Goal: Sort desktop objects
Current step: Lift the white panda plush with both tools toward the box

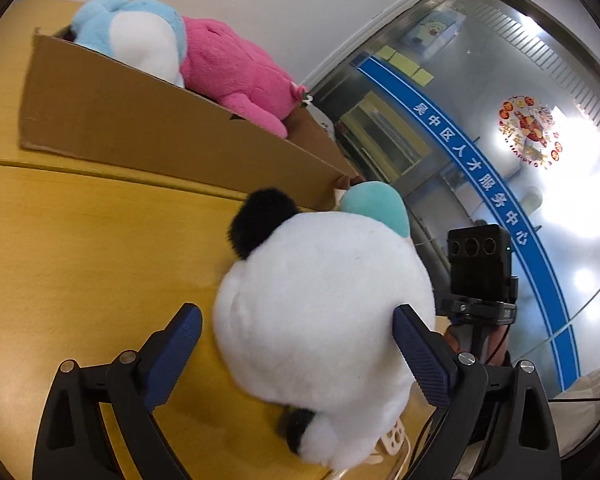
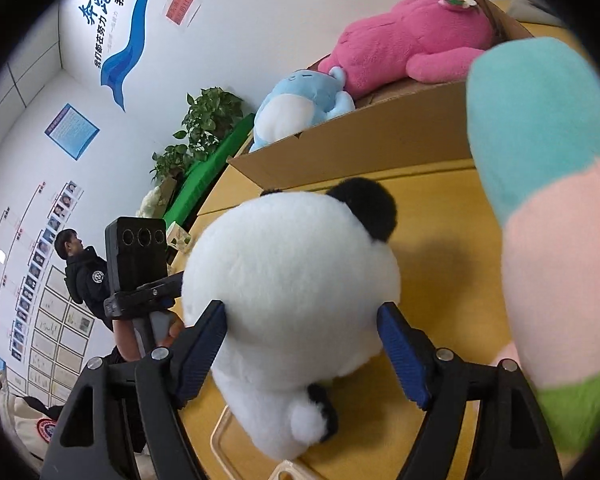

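A white plush panda [image 1: 324,312] with black ears lies on the yellow table [image 1: 80,240]. My left gripper [image 1: 296,340] is open; its right pad touches the panda, its left pad stands apart. My right gripper [image 2: 302,344] has both blue pads pressed on the panda [image 2: 292,276]. A cardboard box [image 1: 160,136] behind holds a pink plush [image 1: 236,76] and a light blue plush [image 1: 136,36]. The box [image 2: 380,136], pink plush [image 2: 412,40] and blue plush [image 2: 296,104] also show in the right wrist view.
A pastel teal, pink and green plush [image 2: 552,200] stands close on the right, its teal tip [image 1: 376,204] showing behind the panda. The table edge and a white object [image 1: 392,436] lie near the panda. A glass door [image 1: 480,140], plant [image 2: 204,124] and person [image 2: 80,272] are behind.
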The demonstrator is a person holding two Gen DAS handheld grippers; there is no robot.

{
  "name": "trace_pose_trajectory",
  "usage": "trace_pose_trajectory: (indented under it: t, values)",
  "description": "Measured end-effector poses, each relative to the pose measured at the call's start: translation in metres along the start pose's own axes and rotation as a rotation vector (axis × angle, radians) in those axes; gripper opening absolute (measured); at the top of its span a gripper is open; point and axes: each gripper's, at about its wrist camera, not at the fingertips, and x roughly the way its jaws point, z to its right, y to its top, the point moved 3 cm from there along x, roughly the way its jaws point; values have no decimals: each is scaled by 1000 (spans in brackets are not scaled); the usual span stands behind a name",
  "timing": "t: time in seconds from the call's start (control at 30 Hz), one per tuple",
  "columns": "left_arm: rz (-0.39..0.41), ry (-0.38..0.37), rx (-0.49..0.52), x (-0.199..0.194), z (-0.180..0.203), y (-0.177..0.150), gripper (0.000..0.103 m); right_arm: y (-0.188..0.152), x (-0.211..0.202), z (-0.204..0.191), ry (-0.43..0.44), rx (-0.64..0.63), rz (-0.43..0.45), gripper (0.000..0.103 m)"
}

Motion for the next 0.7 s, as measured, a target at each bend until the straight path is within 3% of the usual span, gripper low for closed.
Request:
trace_pose_trajectory:
  t: [0.03,0.07,0.27,0.5,0.7]
  values:
    - [-6,-14,0,3,0,1,85,2,3,-1,-3,-5,0,75]
    - [-6,-14,5,4,2,2,82,3,5,-2,-13,-13,2,65]
    - [4,45,51,1,19,3,62,5,2,-8,-54,-46,37,44]
    - [80,63,94,-21,47,27,58,20,-16,-35,-105,-153,84,35]
    - [167,82,209,-51,77,83,58,65,-39,-73,-101,-292,163,34]
